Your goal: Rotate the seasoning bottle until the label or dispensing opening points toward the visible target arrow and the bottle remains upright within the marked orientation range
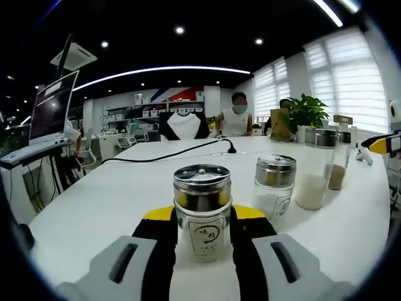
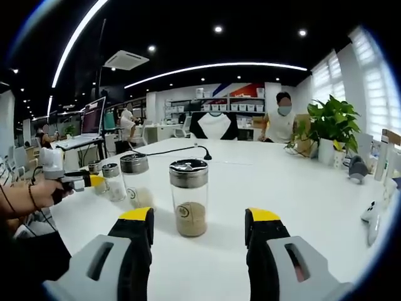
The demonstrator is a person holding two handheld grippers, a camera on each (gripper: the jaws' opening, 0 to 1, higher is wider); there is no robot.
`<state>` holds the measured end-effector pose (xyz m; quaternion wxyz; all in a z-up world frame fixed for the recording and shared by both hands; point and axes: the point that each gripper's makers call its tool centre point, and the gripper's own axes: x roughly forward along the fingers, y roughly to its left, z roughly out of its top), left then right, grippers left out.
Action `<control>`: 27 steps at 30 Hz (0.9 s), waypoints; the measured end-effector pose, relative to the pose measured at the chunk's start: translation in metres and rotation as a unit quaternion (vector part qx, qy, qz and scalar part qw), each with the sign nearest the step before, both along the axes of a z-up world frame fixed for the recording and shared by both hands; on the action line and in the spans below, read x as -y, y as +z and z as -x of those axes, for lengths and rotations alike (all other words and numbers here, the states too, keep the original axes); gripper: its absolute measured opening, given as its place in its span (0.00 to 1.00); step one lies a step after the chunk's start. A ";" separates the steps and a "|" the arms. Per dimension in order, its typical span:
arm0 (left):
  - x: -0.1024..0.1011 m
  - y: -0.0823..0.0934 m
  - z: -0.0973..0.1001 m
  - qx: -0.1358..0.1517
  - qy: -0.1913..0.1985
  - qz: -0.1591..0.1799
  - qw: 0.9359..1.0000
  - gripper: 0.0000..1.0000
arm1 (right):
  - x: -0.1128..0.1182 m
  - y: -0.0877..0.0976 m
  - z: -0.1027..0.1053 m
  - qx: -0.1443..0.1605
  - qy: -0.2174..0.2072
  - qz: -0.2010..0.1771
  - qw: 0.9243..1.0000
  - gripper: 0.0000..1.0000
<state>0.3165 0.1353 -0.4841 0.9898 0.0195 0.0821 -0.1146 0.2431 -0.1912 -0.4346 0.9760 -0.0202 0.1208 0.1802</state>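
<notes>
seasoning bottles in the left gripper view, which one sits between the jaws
The labelled bottle with the yellowish band under its metal lid, nearest the camera between the left gripper jaws. The other bottles stand off to the right.

Your left gripper has its jaws close on either side of a labelled seasoning bottle, so there is no slack beside it. Just ahead and to the right stands a second jar, with a taller jar of white powder beyond it; these block a sweep to the right. To the left the white table lies bare, and a black cable crosses farther ahead.

Your right gripper stands wide, well short of a jar of brown powder. Two more jars crowd the left side.
</notes>
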 end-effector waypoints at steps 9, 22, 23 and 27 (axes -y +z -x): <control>0.000 -0.001 -0.003 0.003 0.002 -0.004 1.000 0.34 | -0.001 0.000 0.000 0.002 0.001 0.002 1.000 0.59; 0.001 -0.003 -0.004 -0.001 0.002 -0.015 1.000 0.35 | -0.001 0.000 0.000 0.002 0.000 -0.001 1.000 0.59; 0.001 -0.003 -0.003 -0.003 0.000 -0.021 1.000 0.35 | 0.000 -0.001 0.000 0.001 0.000 -0.003 1.000 0.59; -0.001 0.001 0.000 0.007 -0.001 -0.008 1.000 0.40 | 0.000 -0.003 0.001 -0.002 -0.001 -0.007 1.000 0.59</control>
